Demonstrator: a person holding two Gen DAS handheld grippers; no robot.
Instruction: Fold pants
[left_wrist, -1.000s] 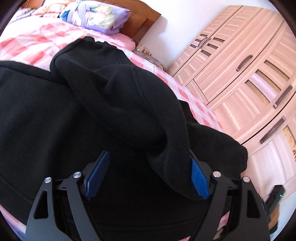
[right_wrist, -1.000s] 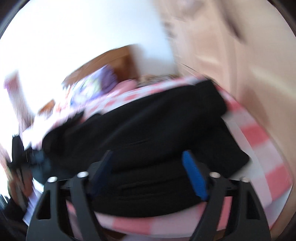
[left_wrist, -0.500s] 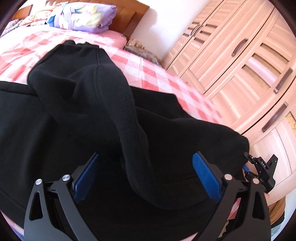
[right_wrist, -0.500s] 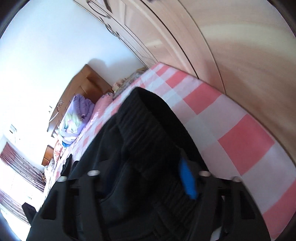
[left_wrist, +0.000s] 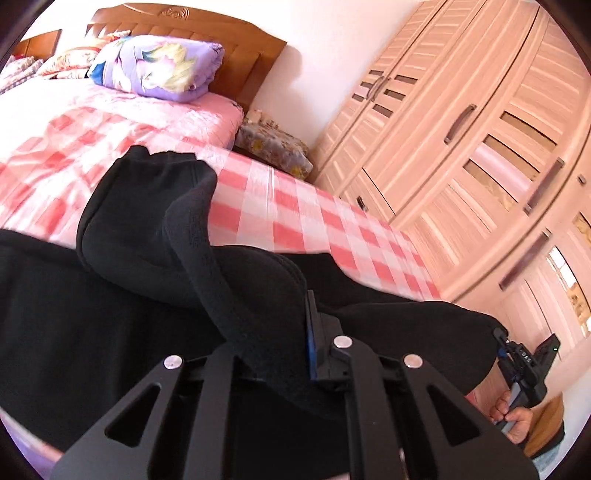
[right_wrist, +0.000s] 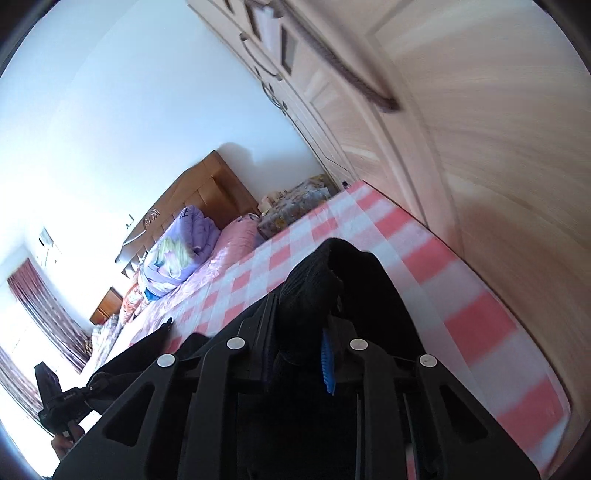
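Clearly mid-fold. Left claw (left_wrist: 273, 332) clenched on a ribbed edge of the black pants (left_wrist: 110, 332), a twisted cuffed leg rising beyond it. Right claw (right_wrist: 299, 343) likewise pinched tight on bunched ribbed fabric, lifted off the checked bed (right_wrist: 461, 295). Pants spread across the bed's near edge, partly doubled over. Left to do, by the look: laying halves flat, squaring edges, folding again.

Bed carrying the black pants

The bed (left_wrist: 303, 221), spread with a pink-and-white checked sheet, is bearing the black pants (left_wrist: 92, 317) across its near part. A folded purple quilt (left_wrist: 159, 68) is lying at the far end against the wooden headboard (left_wrist: 236, 40), with a pink pillow (right_wrist: 236, 236) sitting beside it.
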